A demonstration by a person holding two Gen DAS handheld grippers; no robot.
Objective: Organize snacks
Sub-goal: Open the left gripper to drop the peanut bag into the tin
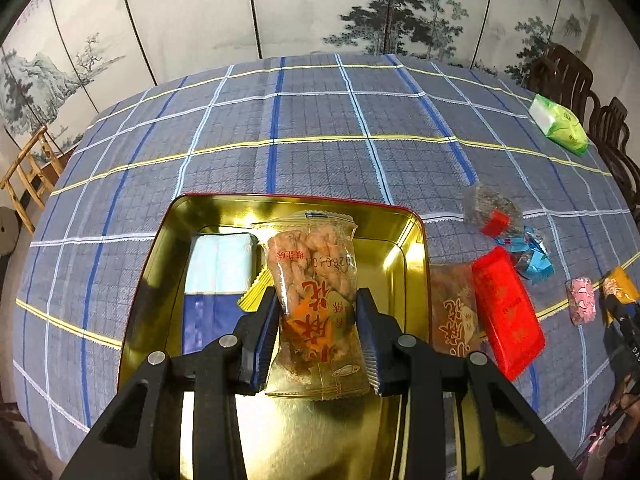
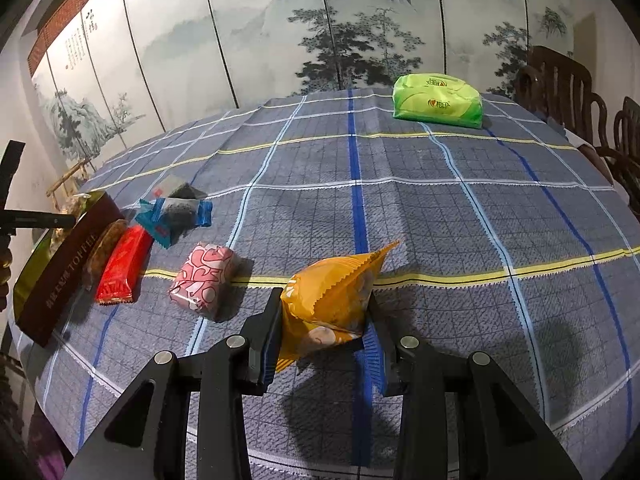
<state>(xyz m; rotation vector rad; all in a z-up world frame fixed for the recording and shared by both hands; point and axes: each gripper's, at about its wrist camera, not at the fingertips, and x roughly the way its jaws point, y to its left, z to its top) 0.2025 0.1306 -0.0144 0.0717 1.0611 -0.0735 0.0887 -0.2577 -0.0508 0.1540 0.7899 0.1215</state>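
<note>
My left gripper (image 1: 318, 320) is shut on a clear packet of fried dough twists (image 1: 312, 280), held over the open gold tin (image 1: 416, 240). Inside the tin lie a pale blue packet (image 1: 218, 264) and a yellow wrapper (image 1: 256, 292). My right gripper (image 2: 324, 328) is shut on an orange snack packet (image 2: 332, 296) just above the checked cloth. Left of it on the cloth lie a pink patterned sweet (image 2: 202, 276), a red bar (image 2: 120, 266), blue-ended packets (image 2: 176, 214) and a brown snack packet (image 2: 105, 246) beside the tin's brown wall (image 2: 64, 268).
A green tissue pack (image 2: 436, 98) rests at the far side of the table. Dark wooden chairs (image 2: 560, 84) stand at the right, a painted folding screen (image 2: 320, 20) behind. A light wooden chair (image 1: 32, 172) stands off the table's left edge.
</note>
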